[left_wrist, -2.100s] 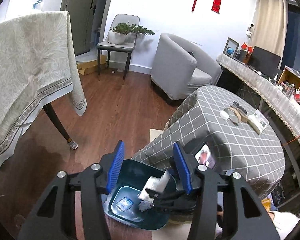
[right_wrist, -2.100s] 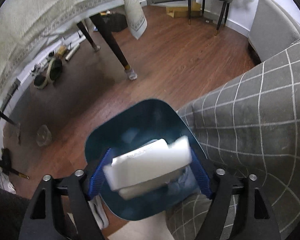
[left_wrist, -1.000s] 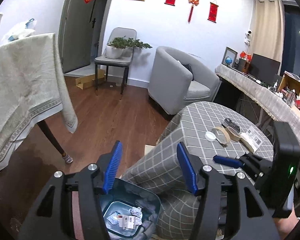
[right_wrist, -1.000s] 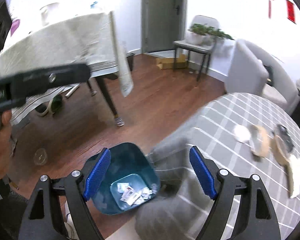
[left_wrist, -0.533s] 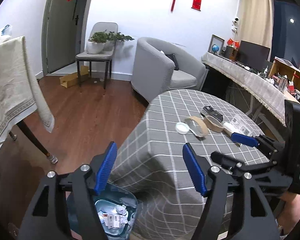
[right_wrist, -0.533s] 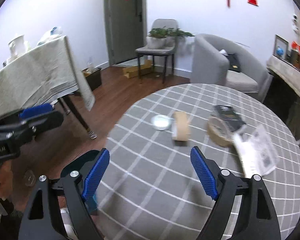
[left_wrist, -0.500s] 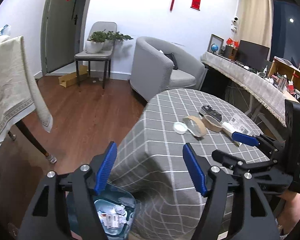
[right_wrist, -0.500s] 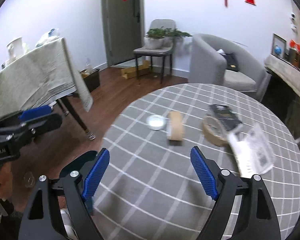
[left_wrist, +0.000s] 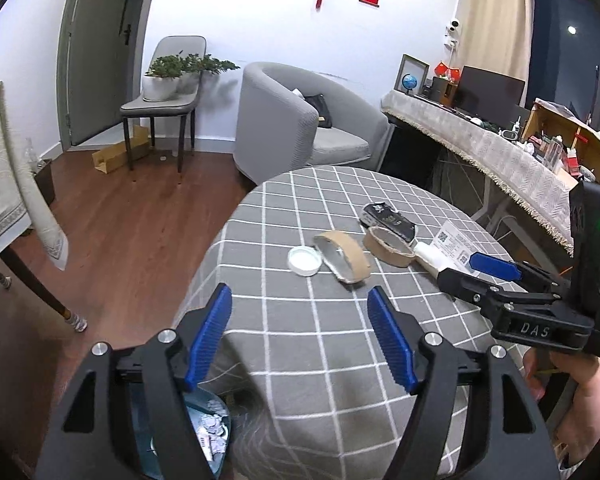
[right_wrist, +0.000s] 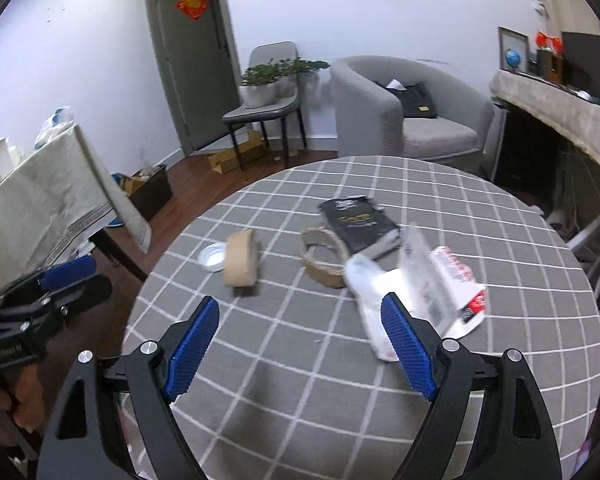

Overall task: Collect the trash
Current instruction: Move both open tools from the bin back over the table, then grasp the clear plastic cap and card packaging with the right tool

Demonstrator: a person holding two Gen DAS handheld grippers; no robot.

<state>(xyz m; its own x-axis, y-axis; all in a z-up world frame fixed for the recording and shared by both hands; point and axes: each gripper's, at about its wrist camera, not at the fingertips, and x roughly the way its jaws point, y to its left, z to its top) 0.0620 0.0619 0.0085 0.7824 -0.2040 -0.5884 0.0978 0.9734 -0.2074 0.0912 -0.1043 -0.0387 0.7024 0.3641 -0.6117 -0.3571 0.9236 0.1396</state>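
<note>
Trash lies on the round table with the grey checked cloth [left_wrist: 300,344]: a white lid [left_wrist: 305,261], a brown cardboard roll [left_wrist: 346,256], a flattened cardboard ring [left_wrist: 390,245], a black packet [left_wrist: 388,219] and a clear plastic wrapper [right_wrist: 420,280]. My left gripper [left_wrist: 299,300] hangs open over the table's near edge, short of the lid, with nothing between its pads. My right gripper [right_wrist: 300,304] is open and empty too, its right pad near the wrapper. The teal bin [left_wrist: 216,432] with crumpled trash sits on the floor, low at the left.
A grey armchair [left_wrist: 292,120] and a chair with potted plants [left_wrist: 160,96] stand behind the table. A cloth-draped table [left_wrist: 4,184] is at the left and a long sideboard [left_wrist: 480,148] at the right. A person's hand [left_wrist: 572,384] holds the right gripper.
Both grippers have left the bin and swung over the round table toward its trash. The white packet the right gripper held is gone from it. The left jaws stand wider.
</note>
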